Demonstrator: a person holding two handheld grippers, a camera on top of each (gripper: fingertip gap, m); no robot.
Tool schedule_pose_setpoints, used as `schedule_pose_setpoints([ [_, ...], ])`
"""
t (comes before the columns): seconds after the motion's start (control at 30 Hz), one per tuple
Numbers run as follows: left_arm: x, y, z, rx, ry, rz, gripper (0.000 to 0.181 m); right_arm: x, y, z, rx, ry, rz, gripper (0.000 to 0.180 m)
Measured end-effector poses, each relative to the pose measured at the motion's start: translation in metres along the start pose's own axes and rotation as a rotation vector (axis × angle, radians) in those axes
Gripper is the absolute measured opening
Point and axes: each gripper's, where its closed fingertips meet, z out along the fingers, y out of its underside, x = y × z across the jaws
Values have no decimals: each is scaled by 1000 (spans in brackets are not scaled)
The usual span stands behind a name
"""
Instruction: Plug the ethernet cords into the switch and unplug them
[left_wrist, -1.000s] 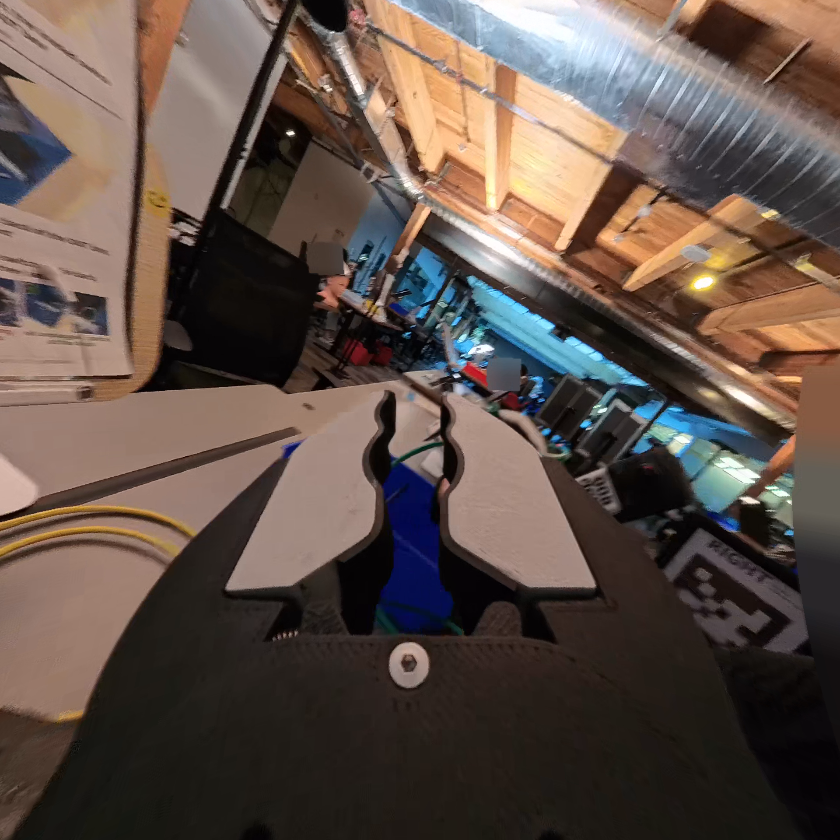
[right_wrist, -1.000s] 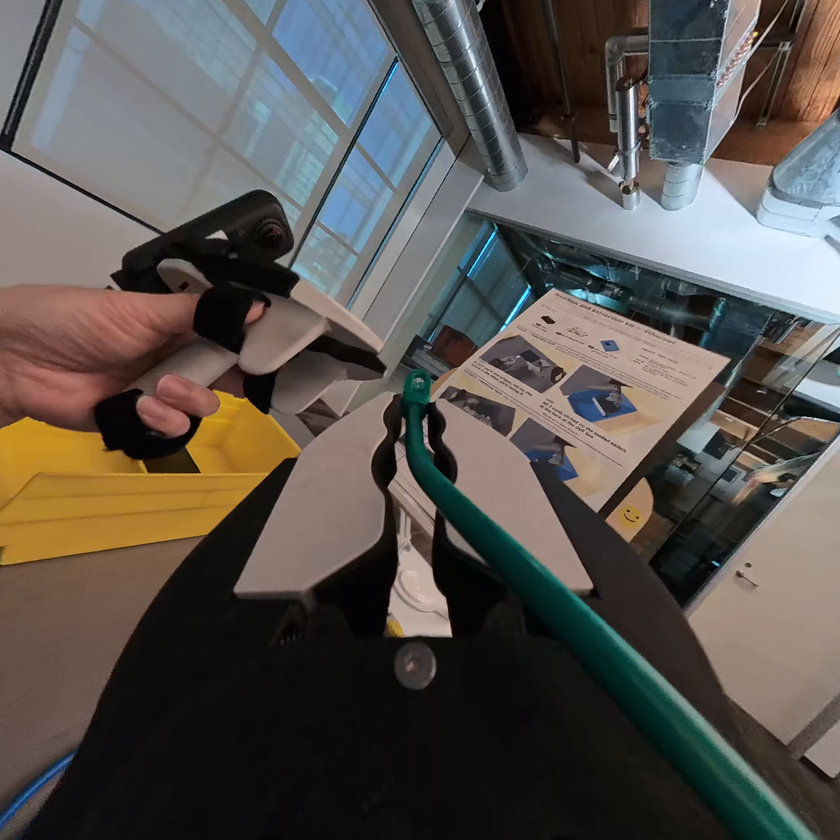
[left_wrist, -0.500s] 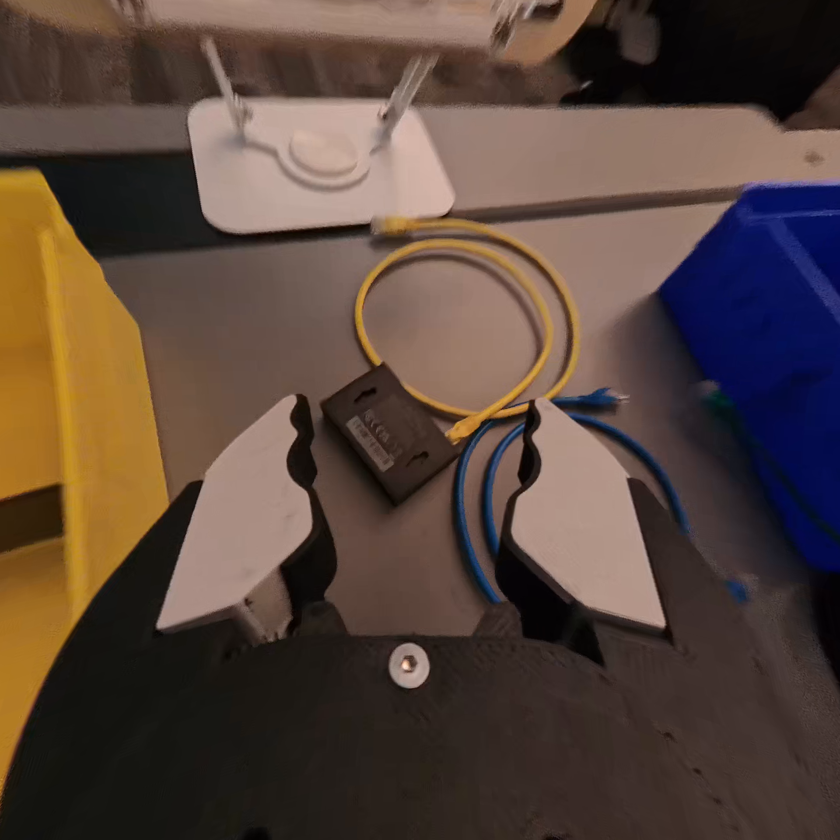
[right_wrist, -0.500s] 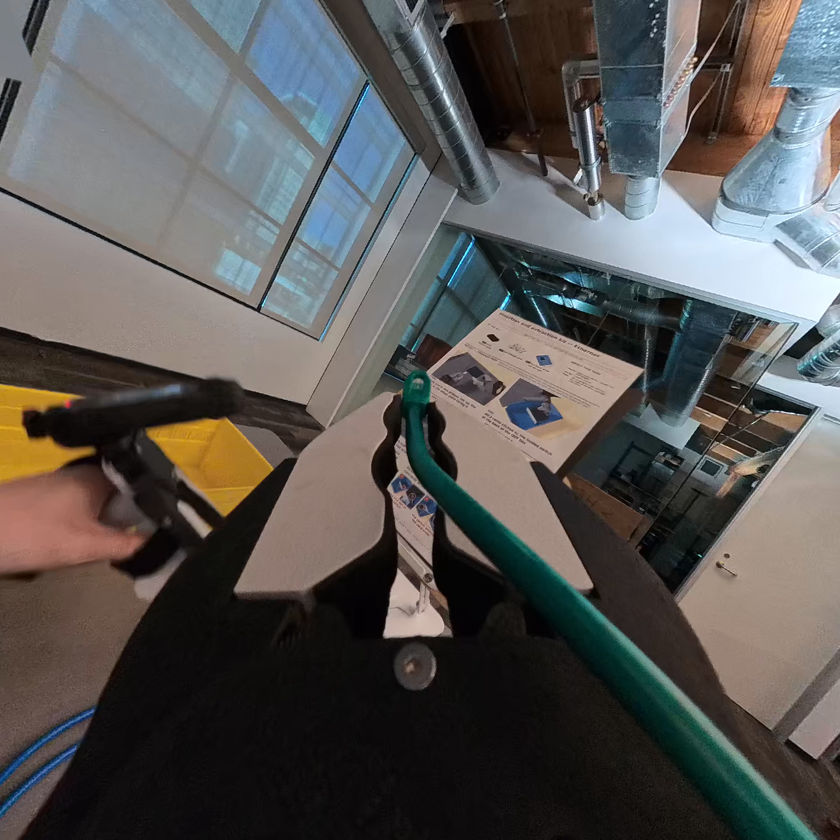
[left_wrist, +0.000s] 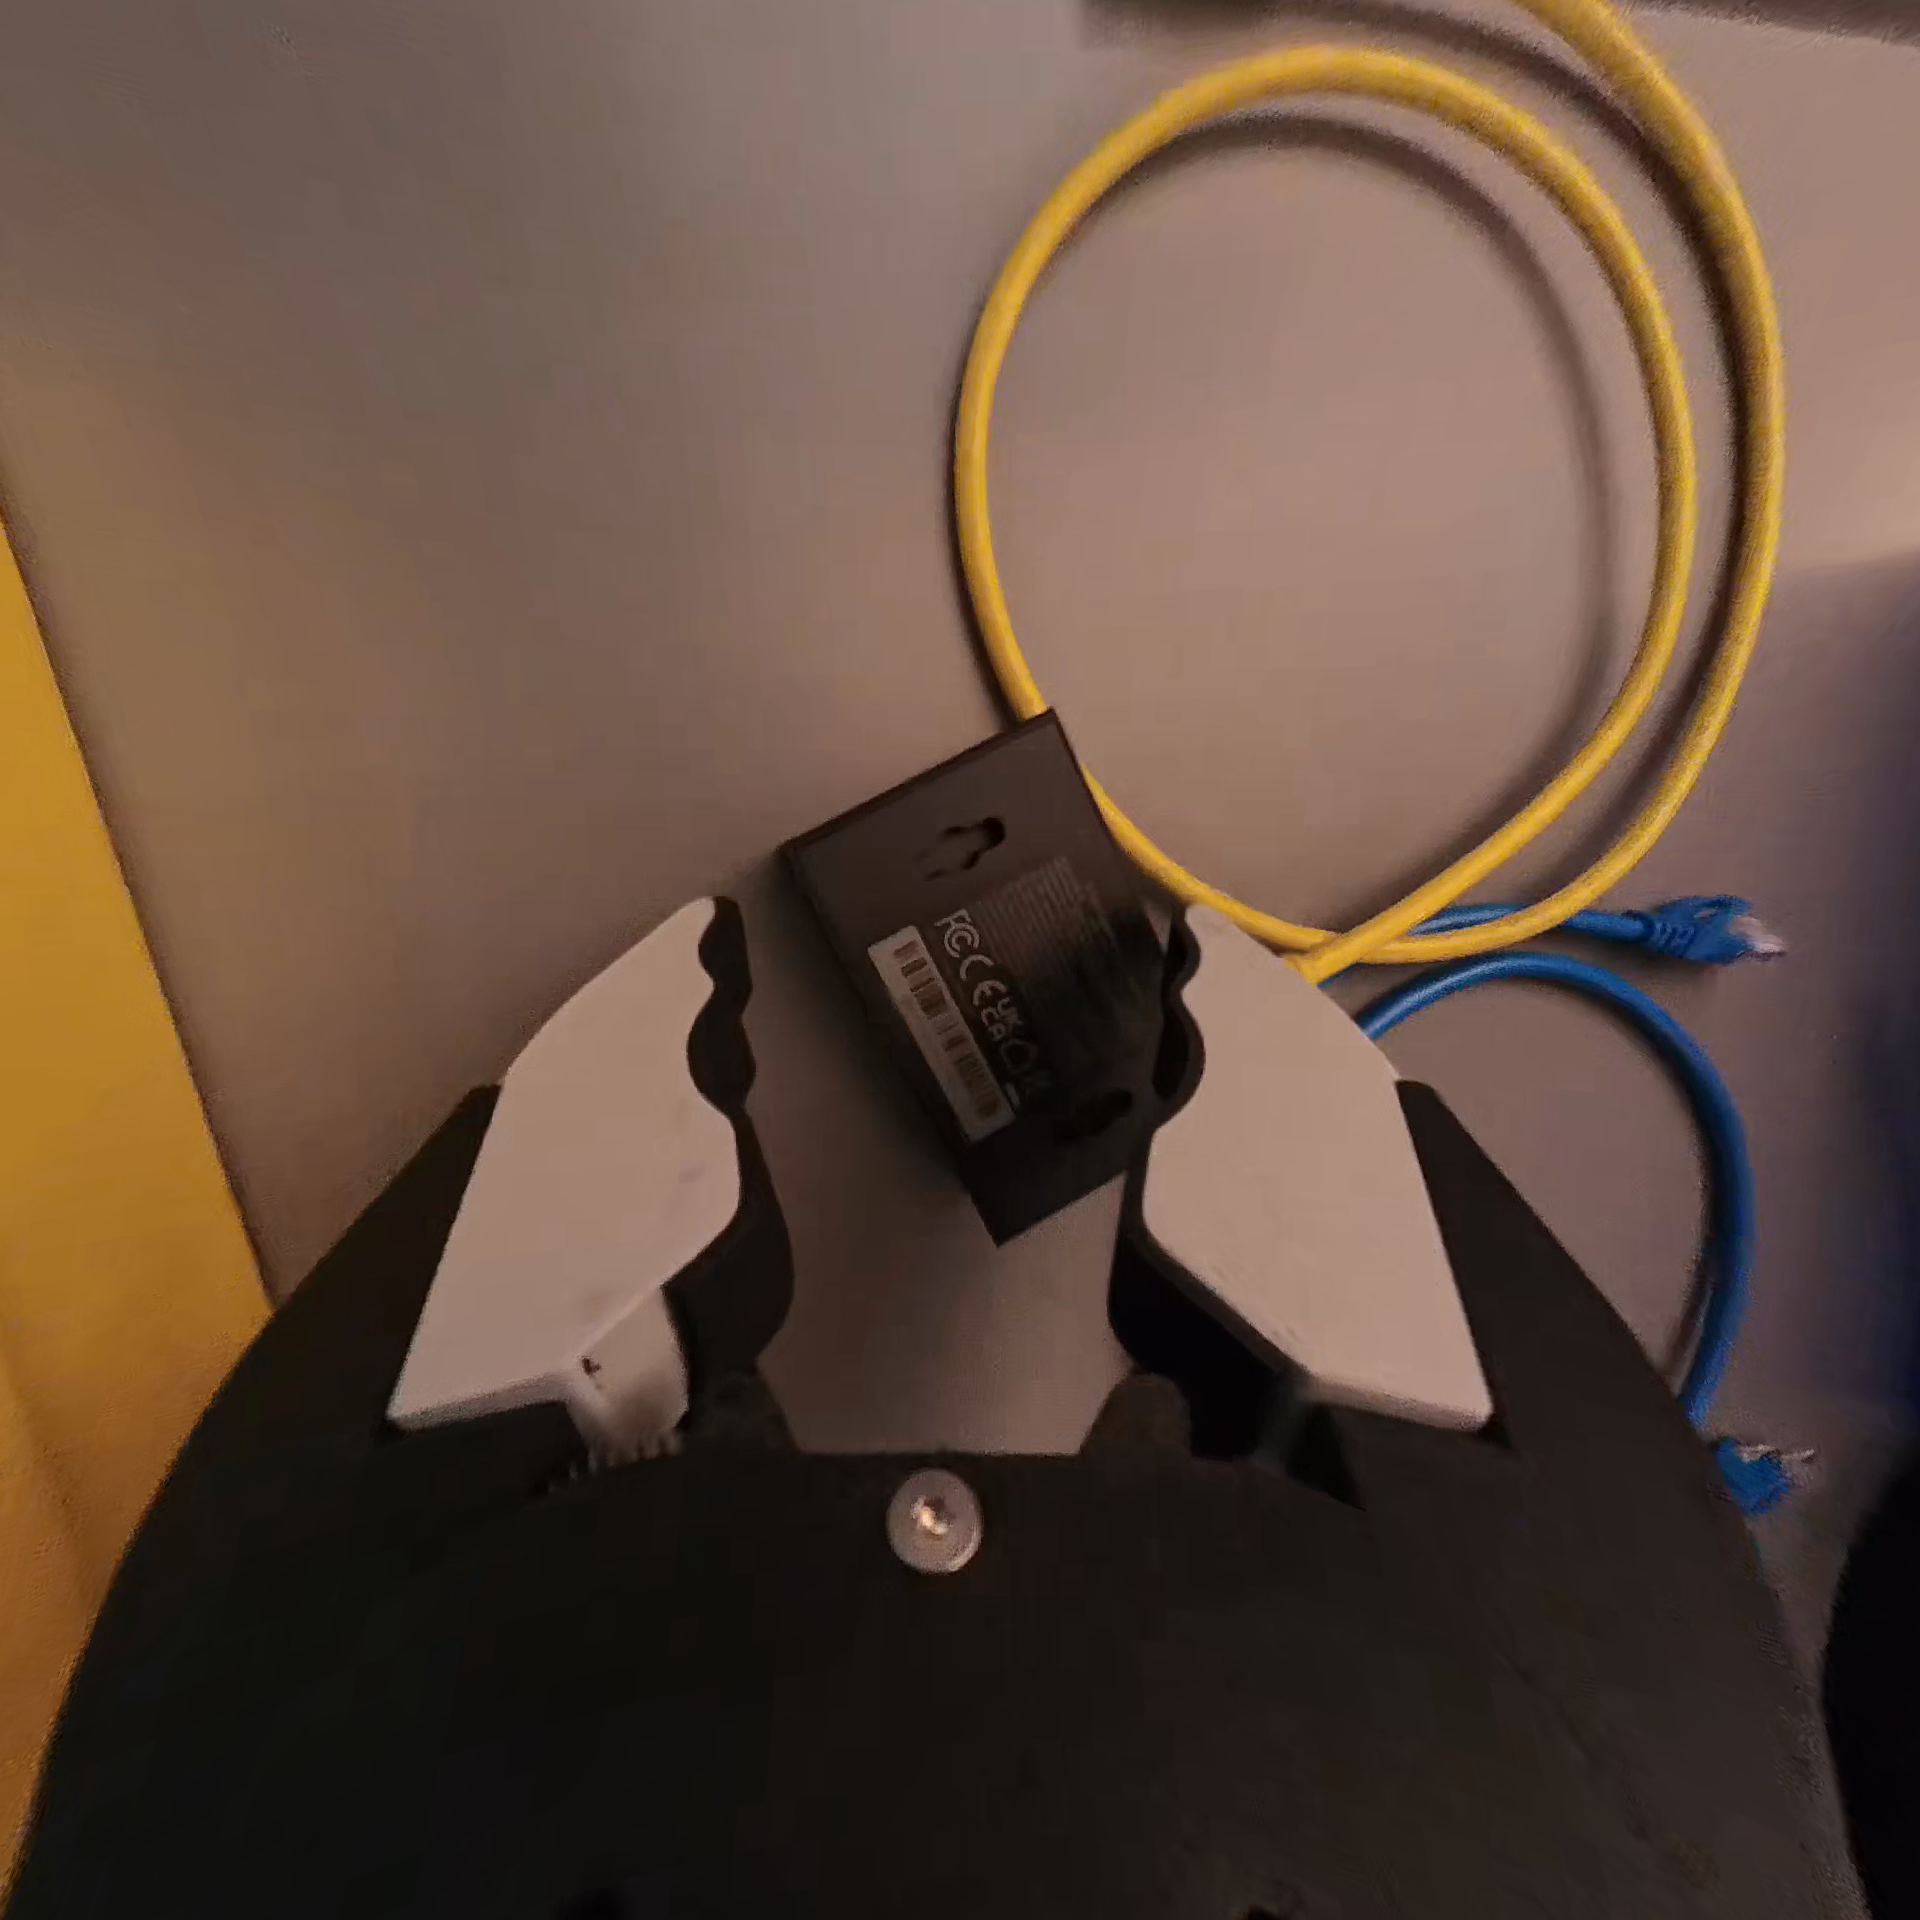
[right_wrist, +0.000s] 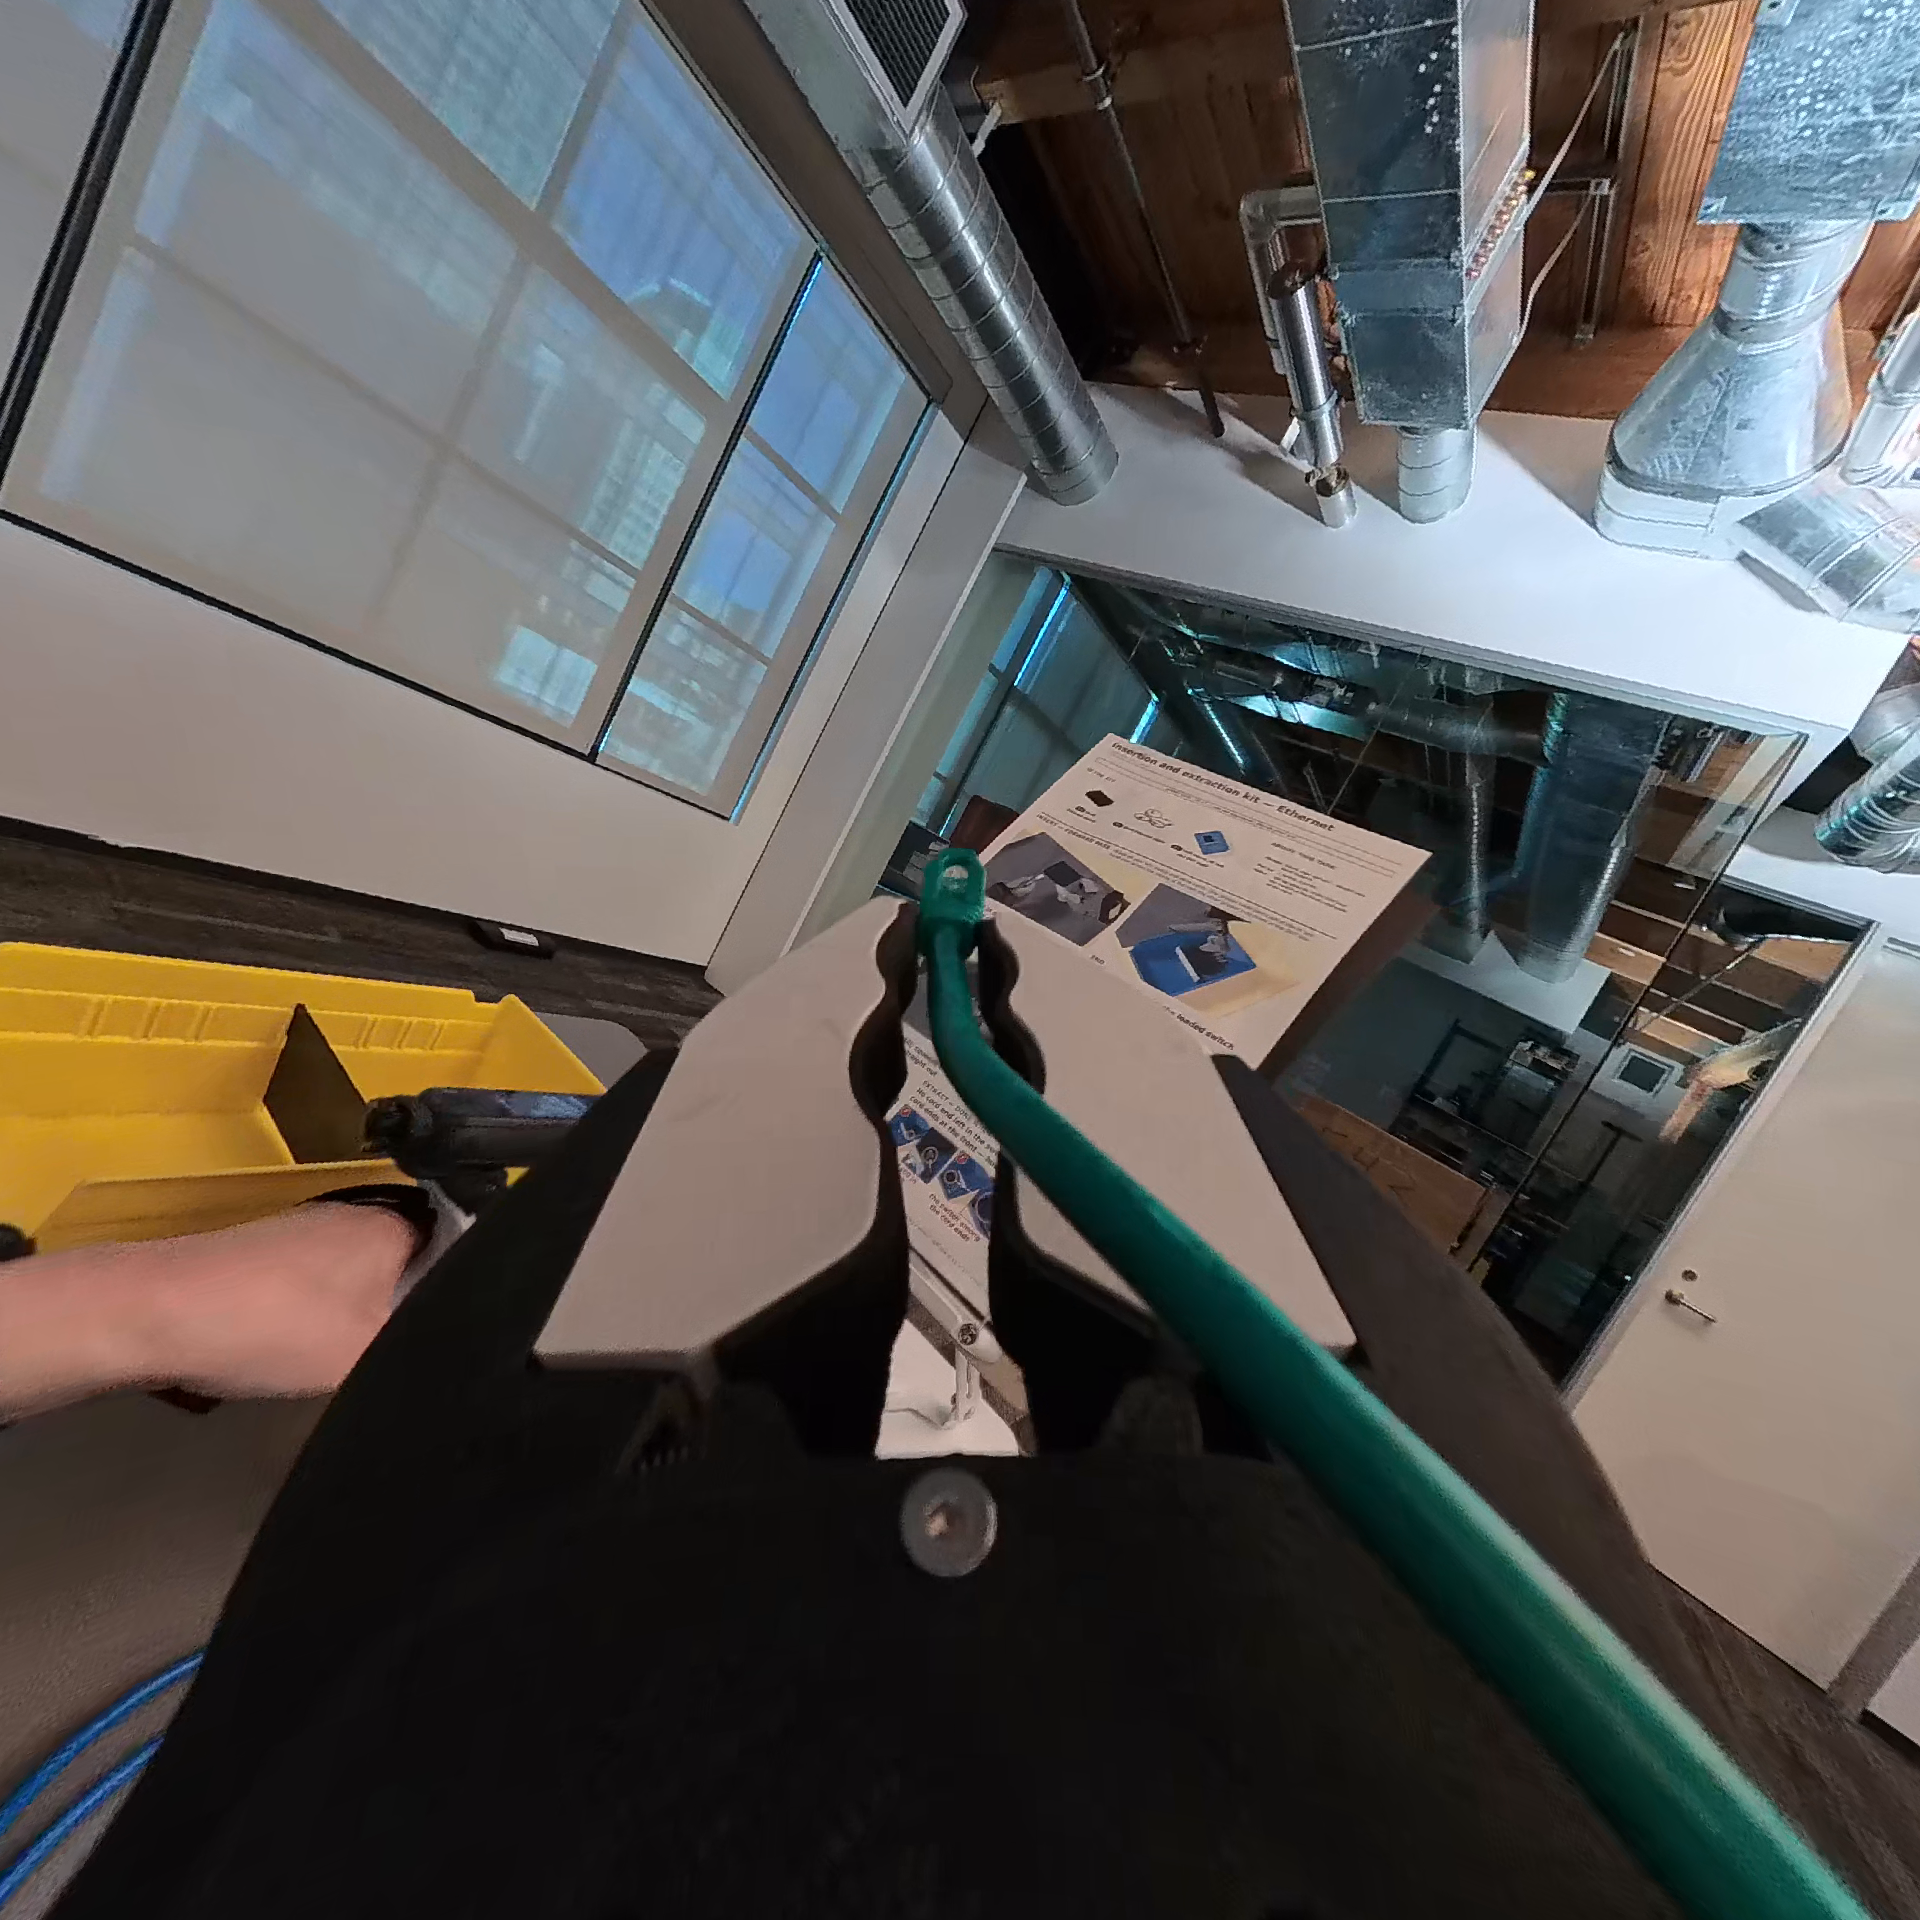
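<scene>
We had swung our left gripper down from looking across the room until its wide-open fingers sat around the black switch on the table, ready to grab it, while our right gripper kept squeezing the green cord.

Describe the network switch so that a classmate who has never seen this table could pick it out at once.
On the grey table, look between the open fingers of the left gripper. The switch lies there, just below the coiled yellow cable and left of the blue cable. It is the only black box, flat and rectangular, with a pale label strip facing up.
</scene>
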Motion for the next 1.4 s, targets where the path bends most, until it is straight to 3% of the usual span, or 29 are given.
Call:
schedule_pose_setpoints([
  [0.4,4,2,14,-330,-43,212,72,10,-3,-8,15,23,19,12],
  [0.7,-5,-19,16,-437,-7,768,72,13,3,-6,-1,21,23,12],
  [0.83,-8,-22,19,-485,-45,688,70,12,7,-4,-16,20,16,12],
  [1.07,-13,-23,28,-415,-122,556,70,16,9,-5,-21,33,7,12],
  [1.27,-13,-17,27,-376,-62,578,74,15,12,-4,-29,32,5,12],
  [1.4,-12,-17,27,-398,-60,602,65,15,12,-3,-34,33,-2,12],
])
